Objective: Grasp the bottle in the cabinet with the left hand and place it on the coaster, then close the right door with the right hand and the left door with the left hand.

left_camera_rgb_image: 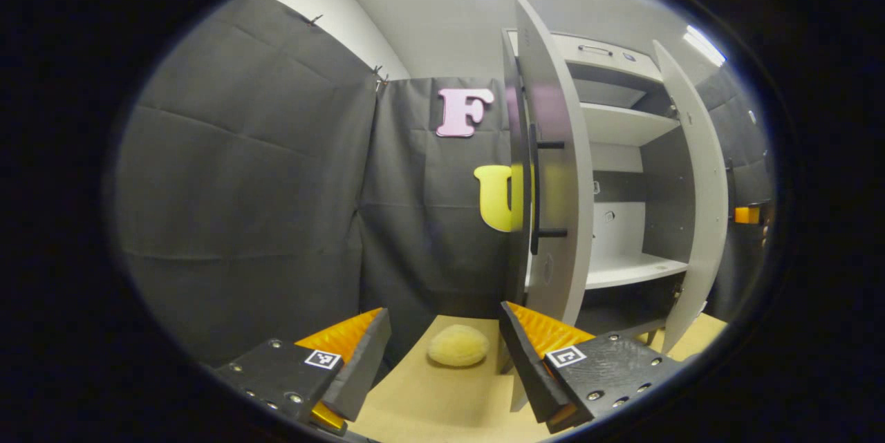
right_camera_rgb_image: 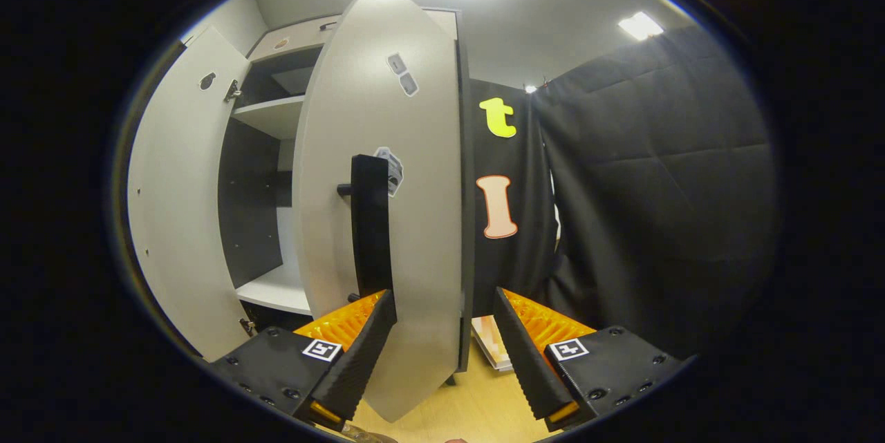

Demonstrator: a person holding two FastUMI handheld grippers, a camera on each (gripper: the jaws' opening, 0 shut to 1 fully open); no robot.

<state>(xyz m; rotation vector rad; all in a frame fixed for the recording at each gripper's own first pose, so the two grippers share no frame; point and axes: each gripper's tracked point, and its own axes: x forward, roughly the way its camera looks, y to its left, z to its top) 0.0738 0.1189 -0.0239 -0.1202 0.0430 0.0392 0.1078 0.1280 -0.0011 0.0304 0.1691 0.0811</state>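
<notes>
Right door (right_camera_rgb_image: pixel 415 222) faced at close range, both doors open.
The right gripper (right_camera_rgb_image: pixel 442 353) was held spread at the door's lower edge, pinching nothing; the left gripper (left_camera_rgb_image: pixel 442 360) was likewise spread. The stiff panel stood upright; its vertical handle (right_camera_rgb_image: pixel 370 222) was judged the best hold. No bottle could be made out.

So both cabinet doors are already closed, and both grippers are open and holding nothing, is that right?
Not quite: the doors are not closed. The left gripper view shows the left door and right door both swung open, with bare shelves between them. The rest holds: the left gripper and the right gripper are open and hold nothing.
</notes>
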